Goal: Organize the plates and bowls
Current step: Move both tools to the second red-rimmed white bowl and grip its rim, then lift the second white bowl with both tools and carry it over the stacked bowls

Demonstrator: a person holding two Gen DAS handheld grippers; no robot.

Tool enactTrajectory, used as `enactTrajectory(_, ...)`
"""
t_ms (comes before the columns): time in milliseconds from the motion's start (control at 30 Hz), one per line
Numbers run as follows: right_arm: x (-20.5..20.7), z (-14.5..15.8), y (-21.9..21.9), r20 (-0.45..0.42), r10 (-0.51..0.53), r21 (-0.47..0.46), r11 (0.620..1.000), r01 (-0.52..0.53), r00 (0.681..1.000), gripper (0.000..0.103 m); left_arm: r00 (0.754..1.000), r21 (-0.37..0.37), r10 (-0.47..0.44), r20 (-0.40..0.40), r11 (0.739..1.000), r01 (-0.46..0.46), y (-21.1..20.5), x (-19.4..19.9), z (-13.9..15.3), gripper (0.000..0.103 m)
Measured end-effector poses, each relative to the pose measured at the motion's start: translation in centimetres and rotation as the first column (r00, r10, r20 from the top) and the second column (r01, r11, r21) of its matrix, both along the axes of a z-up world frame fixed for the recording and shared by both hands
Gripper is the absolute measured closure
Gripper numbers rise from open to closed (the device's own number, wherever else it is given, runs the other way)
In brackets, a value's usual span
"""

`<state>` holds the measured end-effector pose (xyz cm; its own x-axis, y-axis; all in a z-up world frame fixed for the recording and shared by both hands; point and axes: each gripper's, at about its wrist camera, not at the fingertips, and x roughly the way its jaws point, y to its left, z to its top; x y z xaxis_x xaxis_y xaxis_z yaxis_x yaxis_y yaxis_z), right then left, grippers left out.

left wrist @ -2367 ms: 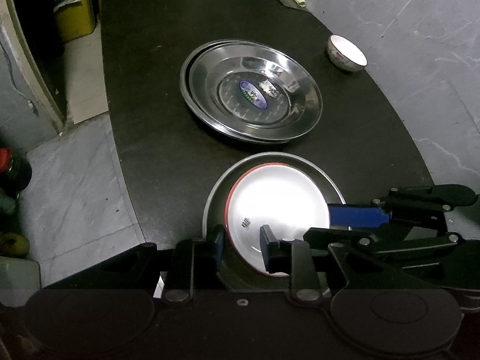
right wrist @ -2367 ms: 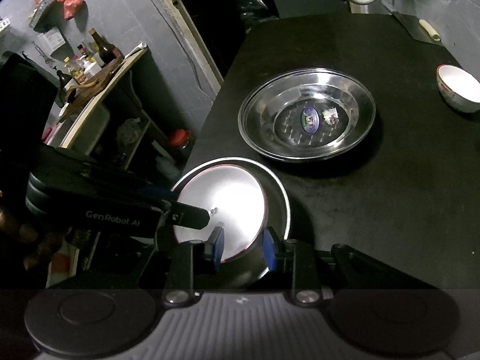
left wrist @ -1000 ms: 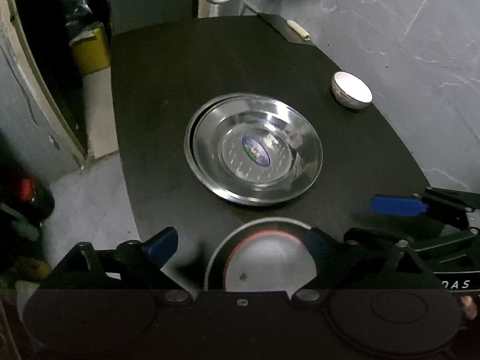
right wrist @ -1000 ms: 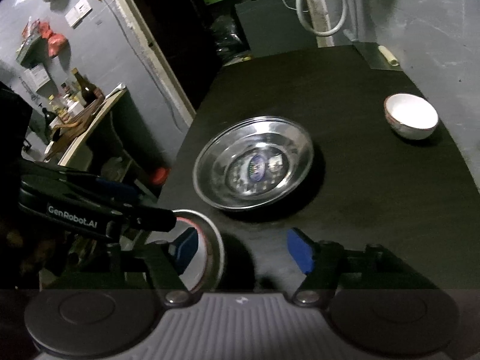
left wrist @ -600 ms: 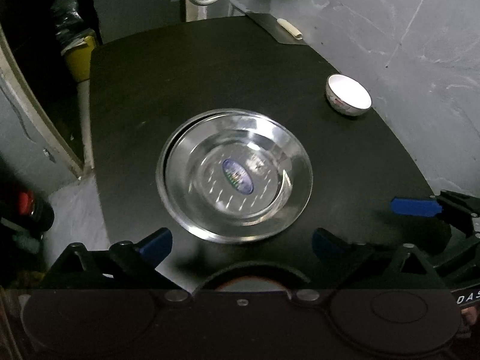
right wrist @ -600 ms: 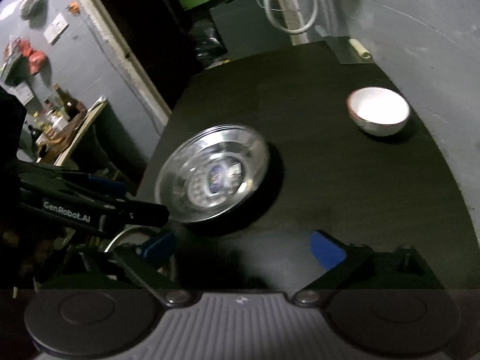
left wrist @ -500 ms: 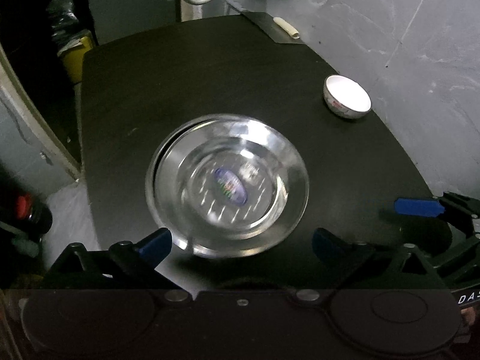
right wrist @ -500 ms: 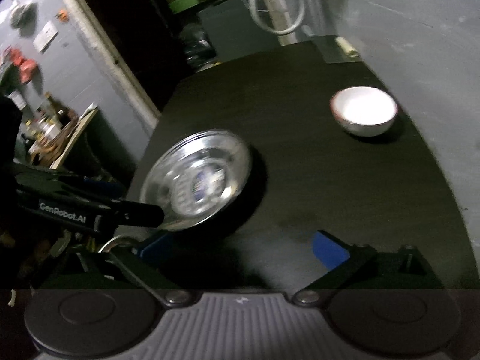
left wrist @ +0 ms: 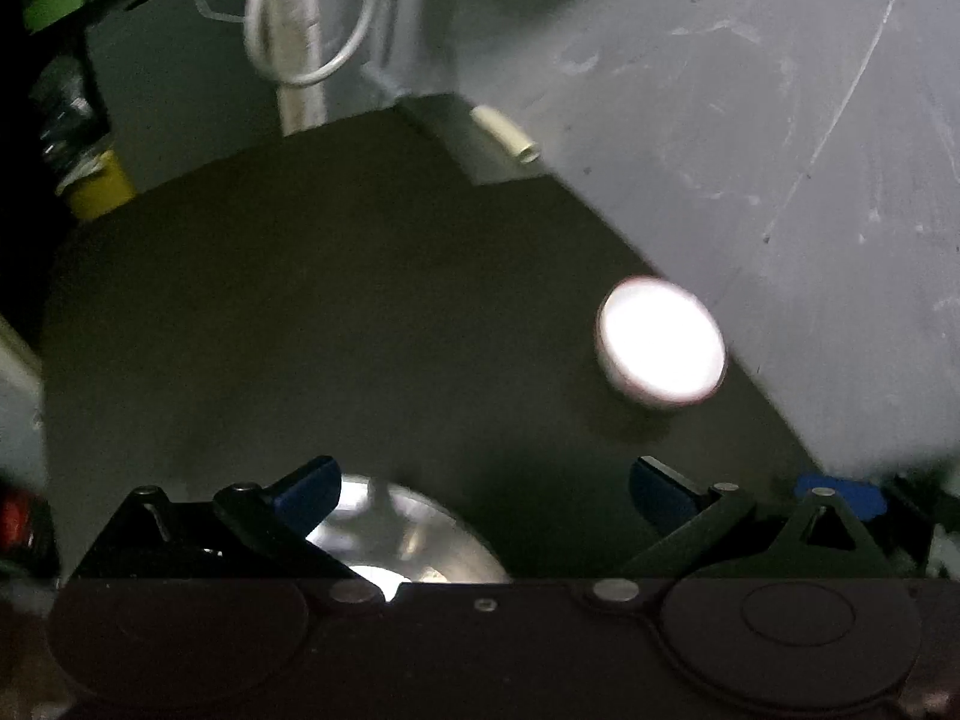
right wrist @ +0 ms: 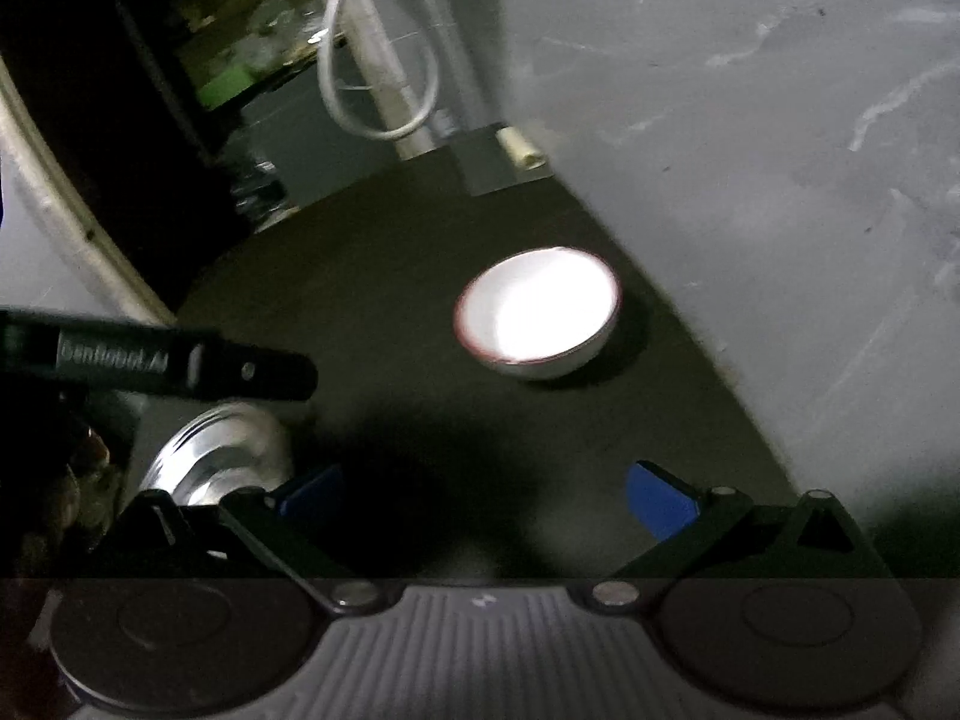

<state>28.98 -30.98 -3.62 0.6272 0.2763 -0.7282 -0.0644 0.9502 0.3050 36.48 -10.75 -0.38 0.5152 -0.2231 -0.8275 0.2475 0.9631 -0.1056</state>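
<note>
Left wrist view: the left claw (left wrist: 480,495) is spread wide with nothing between its blue pads, hovering over the dark counter (left wrist: 300,312). A white bowl (left wrist: 660,342) sits near the counter's right edge, well apart from both claws. A steel plate (left wrist: 414,540) lies at the near edge, just beside the left finger. In the right wrist view, the right claw (right wrist: 486,495) is likewise wide open and empty, facing the bowl (right wrist: 537,315); the steel plate (right wrist: 222,450) lies at the near left.
</note>
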Motion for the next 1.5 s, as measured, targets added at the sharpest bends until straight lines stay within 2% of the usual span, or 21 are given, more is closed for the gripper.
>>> enactTrajectory(200,1.9,-1.0,-1.4,0.024,-0.104,-0.003,0.995,0.104,0.994,0.001,0.996,0.007,-0.083,0.016,0.997,0.083,-3.5,4.3,-1.3,0.001)
enactTrajectory(333,3.4,-1.6,-2.3,0.035,-0.169,0.009,0.986,0.169,0.985,0.008,0.994,0.010,-0.105,0.010,0.994,0.105,-5.1,6.6,-2.5,0.001)
enactTrajectory(667,6.0,-2.6,-2.8,0.033,-0.213,0.025,0.977,0.213,0.976,0.019,0.992,0.007,-0.123,-0.028,0.992,0.123,-6.4,9.2,-4.3,0.003)
enactTrajectory(867,6.8,-3.1,-2.6,0.016,-0.202,0.030,0.979,0.202,0.979,0.025,0.990,-0.042,-0.131,-0.056,0.991,0.129,-6.2,9.3,-4.9,0.016)
enactTrajectory(1033,7.1,-3.3,-2.7,0.013,-0.195,0.037,0.980,0.195,0.981,0.035,0.986,-0.085,-0.150,-0.069,0.986,0.144,-6.2,9.2,-5.2,0.030)
enactTrajectory(1133,7.2,-3.4,-2.8,0.011,-0.189,0.046,0.981,0.188,0.982,0.043,0.983,-0.109,-0.164,-0.081,0.982,0.155,-6.4,9.1,-5.6,0.043)
enactTrajectory(1200,7.3,-3.4,-2.8,0.012,-0.183,0.052,0.982,0.183,0.983,0.048,0.980,-0.125,-0.175,-0.094,0.979,0.163,-6.6,9.1,-5.8,0.060)
enactTrajectory(1300,7.4,-3.5,-2.8,0.012,-0.171,0.064,0.983,0.170,0.985,0.053,0.977,-0.149,-0.184,-0.106,0.975,0.167,-6.7,9.1,-6.0,0.072)
enactTrajectory(1500,7.1,-3.6,-2.8,0.016,-0.138,0.093,0.986,0.136,0.990,0.063,0.976,-0.153,-0.186,-0.112,0.974,0.168,-6.6,8.6,-6.0,0.080)
